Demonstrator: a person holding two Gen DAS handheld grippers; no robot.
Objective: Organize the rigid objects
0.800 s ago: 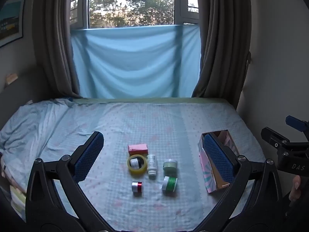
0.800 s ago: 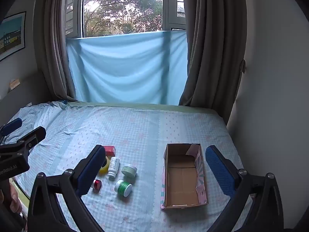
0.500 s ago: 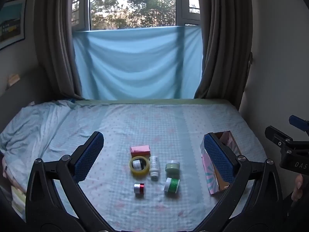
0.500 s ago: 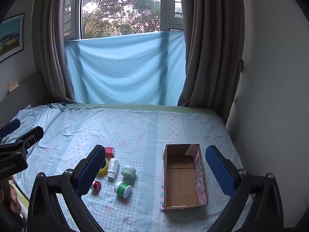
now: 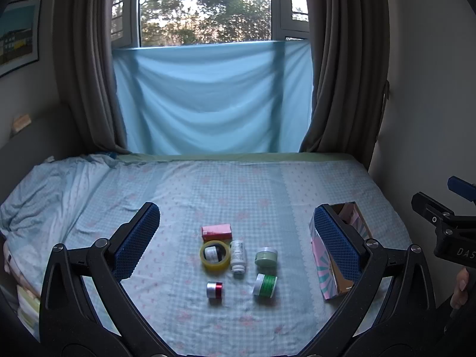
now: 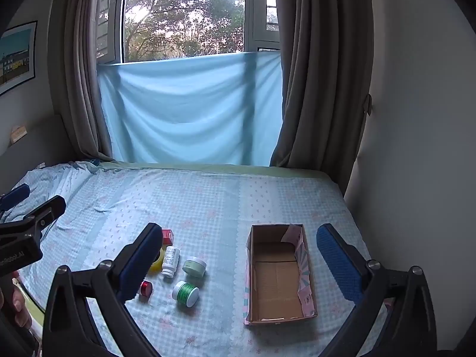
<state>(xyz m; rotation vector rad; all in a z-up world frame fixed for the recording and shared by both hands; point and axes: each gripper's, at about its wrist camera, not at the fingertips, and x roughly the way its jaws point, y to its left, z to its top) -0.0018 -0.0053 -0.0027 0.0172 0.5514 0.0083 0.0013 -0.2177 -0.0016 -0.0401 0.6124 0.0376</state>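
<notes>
Both grippers, left & right, hover over bed w/ fingers wide apart, holding nothing. Near to far: red tin, green jar, tape roll, white bottle, pale jar, red box. Cardboard box sits open, apart to their right.

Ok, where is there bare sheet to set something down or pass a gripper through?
Free: the strip between the green-label jar and the cardboard box, and the sheet from the pink box to the blue cloth. The box floor is bare. Crowded: around the tape roll and white bottle.
</notes>
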